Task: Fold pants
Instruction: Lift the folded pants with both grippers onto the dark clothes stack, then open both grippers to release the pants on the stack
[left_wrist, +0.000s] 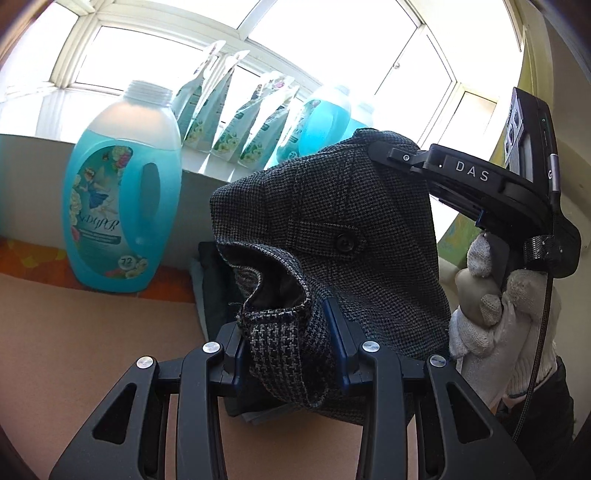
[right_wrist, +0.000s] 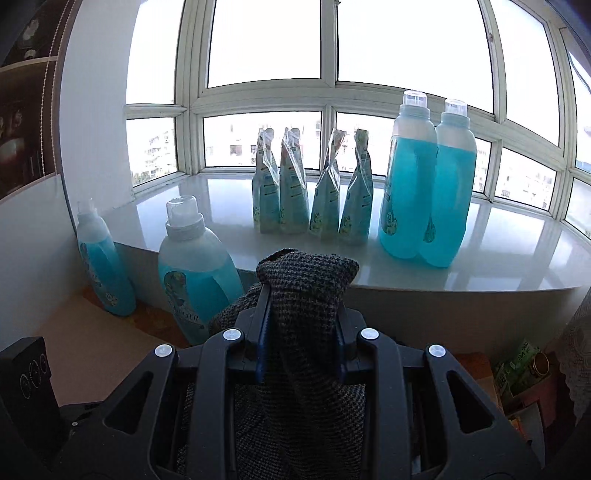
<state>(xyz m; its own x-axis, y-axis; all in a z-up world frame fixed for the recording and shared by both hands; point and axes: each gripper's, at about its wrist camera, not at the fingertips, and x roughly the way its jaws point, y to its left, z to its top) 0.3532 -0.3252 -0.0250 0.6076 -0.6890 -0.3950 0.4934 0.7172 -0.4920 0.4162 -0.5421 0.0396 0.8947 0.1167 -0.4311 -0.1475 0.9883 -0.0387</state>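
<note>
pants (left_wrist: 332, 229) in grey houndstooth tweed are hanging bunched in the air above the tan table (left_wrist: 92, 332), a buttoned pocket facing the left wrist camera. the left gripper (left_wrist: 288, 350) is clamping a fold of the waistband between its fingers. the right gripper (right_wrist: 301, 332) is pinching another bunch of the cloth, and the fabric is hiding its fingertips. the gloved right hand (left_wrist: 495, 317) is gripping its handle. a blue detergent bottle (left_wrist: 122, 192) is standing behind, partly blocking the windowsill (right_wrist: 480, 251); the pouches (right_wrist: 314, 192) there are backlit and hard to read.
</note>
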